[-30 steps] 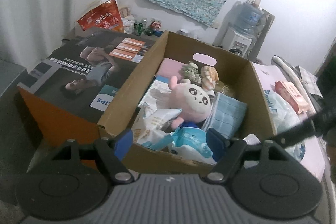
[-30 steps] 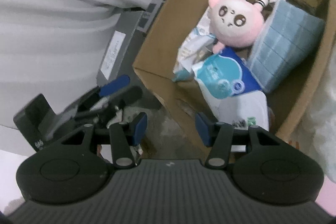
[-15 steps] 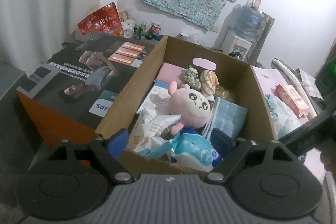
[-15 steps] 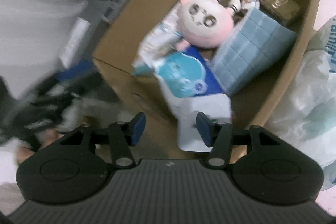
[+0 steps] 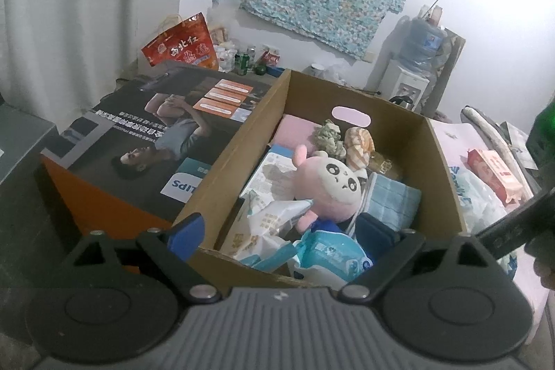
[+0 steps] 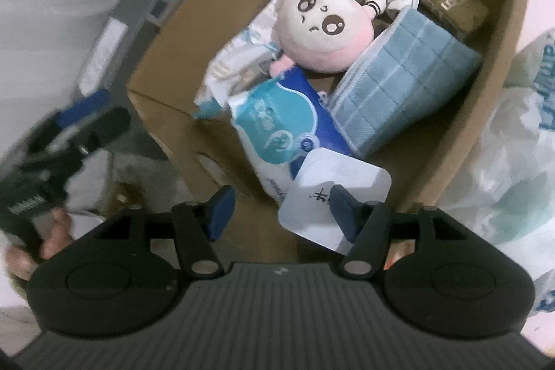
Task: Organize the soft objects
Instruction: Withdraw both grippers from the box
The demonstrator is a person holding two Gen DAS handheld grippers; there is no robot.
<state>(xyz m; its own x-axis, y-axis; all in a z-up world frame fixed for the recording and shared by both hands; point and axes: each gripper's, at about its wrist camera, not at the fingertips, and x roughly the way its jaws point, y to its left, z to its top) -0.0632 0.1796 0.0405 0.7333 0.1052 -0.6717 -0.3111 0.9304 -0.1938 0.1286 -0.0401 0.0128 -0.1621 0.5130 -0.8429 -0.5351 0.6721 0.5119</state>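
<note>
An open cardboard box (image 5: 447, 169) holds a pink plush (image 5: 329, 189), a folded blue checked towel (image 5: 392, 200), a blue-white wipes pack (image 5: 333, 252) and crumpled packets. My left gripper (image 5: 281, 233) hovers at the box's near wall, its jaws opening and gripping nothing. In the right wrist view the plush (image 6: 322, 26), towel (image 6: 402, 85) and wipes pack (image 6: 277, 123) lie below my right gripper (image 6: 282, 210). Its jaws are opening above the near rim. A white pouch (image 6: 334, 196) sits by the right finger, not pinched.
A large printed carton (image 5: 145, 141) stands against the box's left side. A white plastic bag (image 6: 513, 141) and a red packet (image 5: 492, 172) lie on the pink surface to the right. A red bag (image 5: 180, 47) and a water dispenser (image 5: 416, 65) stand by the far wall.
The left gripper's jaws have spread wider. The right gripper has swung from the floor beside the box to over its near rim, its jaws a little wider, with the white pouch now by its right finger.
</note>
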